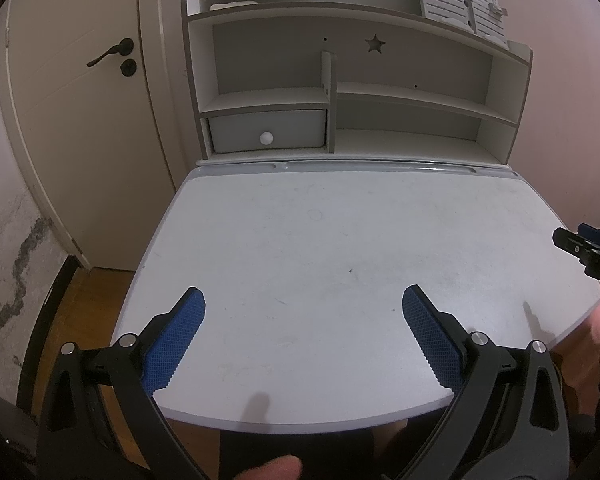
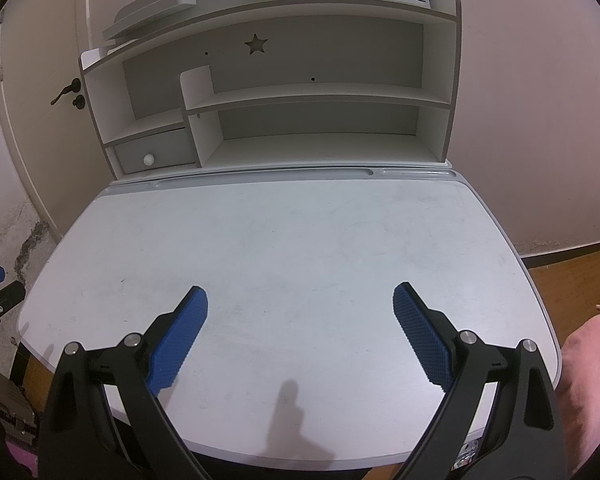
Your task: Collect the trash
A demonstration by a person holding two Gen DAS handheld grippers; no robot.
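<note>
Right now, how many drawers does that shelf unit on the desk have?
1. The drawer with a round white knob sits at the lower left of the shelf unit. Every other compartment is open; none seems hidden.

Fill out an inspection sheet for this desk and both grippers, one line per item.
Surface: pale desk top, scuffed and faintly marked, nothing lying on it.
Job's things: no trash seen in either view.
Clutter: nothing seen on the desk; the shelf unit has bare shelves, a closed drawer, and slatted grey pieces on its top.
Grippers: left gripper open and holding nothing, above the near edge; right gripper likewise open and holding nothing.
Cables: nothing seen.
Surroundings: closed door with a dark handle at left, cracked wall beside it, wooden floor, pink fabric at the right edge.
</note>
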